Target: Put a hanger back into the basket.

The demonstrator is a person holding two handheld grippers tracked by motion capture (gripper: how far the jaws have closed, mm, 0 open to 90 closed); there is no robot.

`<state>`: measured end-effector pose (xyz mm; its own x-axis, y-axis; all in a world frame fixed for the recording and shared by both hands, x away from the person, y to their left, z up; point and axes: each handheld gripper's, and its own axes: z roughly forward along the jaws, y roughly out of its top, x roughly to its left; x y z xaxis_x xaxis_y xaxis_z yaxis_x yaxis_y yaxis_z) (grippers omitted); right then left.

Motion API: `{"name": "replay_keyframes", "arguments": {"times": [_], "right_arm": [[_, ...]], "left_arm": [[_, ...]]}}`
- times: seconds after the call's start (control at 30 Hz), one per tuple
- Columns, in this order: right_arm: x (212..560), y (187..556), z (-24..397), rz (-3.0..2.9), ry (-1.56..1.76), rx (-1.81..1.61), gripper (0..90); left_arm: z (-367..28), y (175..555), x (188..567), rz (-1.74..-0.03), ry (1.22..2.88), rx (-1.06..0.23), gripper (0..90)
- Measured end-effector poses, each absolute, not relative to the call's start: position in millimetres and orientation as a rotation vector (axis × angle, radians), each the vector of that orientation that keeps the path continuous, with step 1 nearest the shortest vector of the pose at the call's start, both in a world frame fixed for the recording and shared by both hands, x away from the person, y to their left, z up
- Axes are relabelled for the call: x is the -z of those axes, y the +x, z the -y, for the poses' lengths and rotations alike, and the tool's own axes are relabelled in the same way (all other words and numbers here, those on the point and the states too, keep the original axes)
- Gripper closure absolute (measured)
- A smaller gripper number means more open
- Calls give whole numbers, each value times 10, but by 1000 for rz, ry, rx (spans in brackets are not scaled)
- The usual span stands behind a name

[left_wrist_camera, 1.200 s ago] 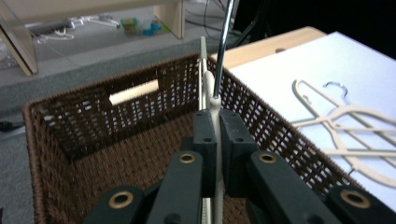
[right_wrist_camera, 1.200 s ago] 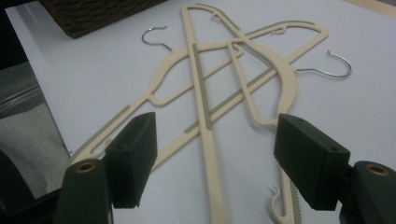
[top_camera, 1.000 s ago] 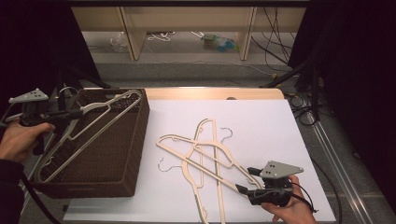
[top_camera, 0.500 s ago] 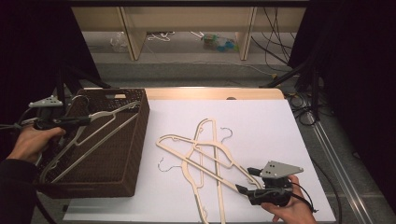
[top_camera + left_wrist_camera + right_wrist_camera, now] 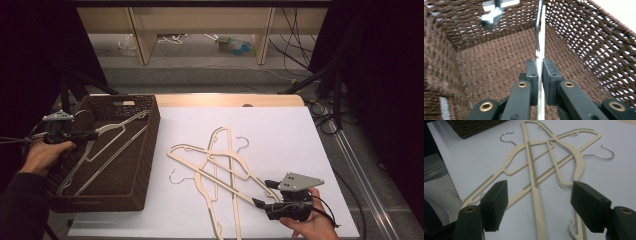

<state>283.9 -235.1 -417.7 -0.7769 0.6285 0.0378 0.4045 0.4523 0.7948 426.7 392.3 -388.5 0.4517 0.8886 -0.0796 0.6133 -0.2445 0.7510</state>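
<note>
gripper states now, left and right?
Left gripper: shut on hanger in the basket.
Right gripper: open, holding nothing, above table hangers.

My left hand (image 5: 44, 155) comes in from the lower left edge of the high view, sleeve dark, fingers wrapped around the left gripper (image 5: 92, 134). That gripper lies roughly level and points to the right, its grey plate on top. In the left gripper view its jaws stand almost together, the pads (image 5: 532, 75) pressed on a thin cream hanger (image 5: 540, 50) that runs up between them. My right hand (image 5: 310, 222) sits at the bottom right of the high view, palm under the right gripper (image 5: 262, 192), which points left and a little up the table. Its jaws stand wide apart, and nothing touches the pads (image 5: 495, 203).
</note>
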Motion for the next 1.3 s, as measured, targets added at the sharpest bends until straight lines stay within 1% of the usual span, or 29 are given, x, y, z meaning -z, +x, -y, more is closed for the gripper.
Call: {"name": "replay_keyframes", "arguments": {"times": [0.1, 0.13, 0.17, 0.2, 0.23, 0.27, 0.3, 0.33, 0.37, 0.4, 0.47, 0.53, 0.57, 0.6, 0.63, 0.67, 0.7, 0.77, 0.87, 0.9, 0.93, 1.0, 1.1, 1.13, 1.17, 1.2, 1.23, 1.27, 1.3], "right_arm": [[4176, 2836, 2352, -2443, 899, -1228, 313], [4176, 2835, 2353, -2442, 899, -1227, 313], [4177, 2836, 2354, -2441, 899, -1227, 312], [4177, 2834, 2353, -2443, 906, -1226, 312], [4178, 2835, 2353, -2442, 904, -1225, 312], [4178, 2836, 2354, -2442, 904, -1225, 313], [4178, 2837, 2356, -2440, 903, -1225, 312], [4178, 2837, 2356, -2440, 903, -1225, 312], [4179, 2841, 2359, -2436, 904, -1227, 312], [4179, 2841, 2359, -2436, 904, -1227, 312], [4180, 2843, 2360, -2437, 905, -1225, 311], [4180, 2843, 2359, -2436, 905, -1227, 311], [4180, 2845, 2359, -2436, 906, -1225, 308], [4181, 2844, 2358, -2434, 917, -1224, 302], [4181, 2844, 2358, -2434, 917, -1224, 302], [4181, 2848, 2363, -2421, 927, -1227, 297], [4181, 2848, 2363, -2421, 927, -1227, 297], [4178, 2846, 2371, -2421, 930, -1222, 296], [4183, 2854, 2373, -2409, 955, -1220, 280], [4191, 2861, 2377, -2402, 952, -1223, 280], [4191, 2861, 2377, -2402, 952, -1223, 280], [4205, 2874, 2379, -2400, 971, -1219, 280], [4218, 2885, 2378, -2396, 968, -1213, 280], [4224, 2886, 2374, -2397, 988, -1215, 280], [4230, 2889, 2373, -2394, 986, -1212, 280], [4236, 2892, 2374, -2392, 984, -1215, 280], [4243, 2901, 2376, -2391, 974, -1220, 280], [4244, 2899, 2374, -2389, 996, -1226, 279], [4244, 2899, 2374, -2389, 996, -1226, 279]], "left_arm": [[-3925, 4263, 3888, -1303, 1990, -537, 809], [-3943, 4262, 3893, -1329, 2030, -584, 797], [-3962, 4264, 3906, -1333, 2049, -603, 787], [-3979, 4265, 3928, -1357, 2033, -613, 775], [-4000, 4259, 3922, -1394, 2033, -595, 768], [-4025, 4252, 3927, -1394, 2033, -587, 765], [-4023, 4240, 3935, -1409, 1996, -589, 745], [-4039, 4222, 3916, -1416, 2006, -590, 745], [-4040, 4200, 3897, -1430, 1997, -607, 697], [-4046, 4181, 3876, -1439, 1984, -624, 697], [-4046, 4125, 3824, -1409, 1953, -649, 683], [-4017, 4059, 3768, -1378, 1932, -654, 637], [-3970, 4026, 3749, -1375, 1865, -647, 604], [-3942, 3980, 3706, -1361, 1839, -642, 572], [-3908, 3928, 3662, -1343, 1817, -640, 572], [-3871, 3870, 3615, -1315, 1805, -642, 525], [-3828, 3805, 3568, -1289, 1785, -647, 525], [-3734, 3657, 3469, -1239, 1741, -654, 474], [-3568, 3463, 3374, -1175, 1720, -657, 417], [-3493, 3394, 3351, -1150, 1712, -654, 386], [-3416, 3323, 3329, -1130, 1716, -644, 386], [-3242, 3195, 3314, -1081, 1705, -609, 355], [-2997, 3051, 3313, -971, 1753, -587, 348], [-2891, 3004, 3329, -966, 1741, -549, 328], [-2811, 2971, 3341, -935, 1755, -523, 327], [-2607, 2914, 3386, -919, 1731, -467, 323], [-2509, 2887, 3413, -913, 1733, -441, 316], [-2509, 2887, 3413, -913, 1733, -441, 311], [-2425, 2873, 3443, -883, 1745, -424, 311]]}}
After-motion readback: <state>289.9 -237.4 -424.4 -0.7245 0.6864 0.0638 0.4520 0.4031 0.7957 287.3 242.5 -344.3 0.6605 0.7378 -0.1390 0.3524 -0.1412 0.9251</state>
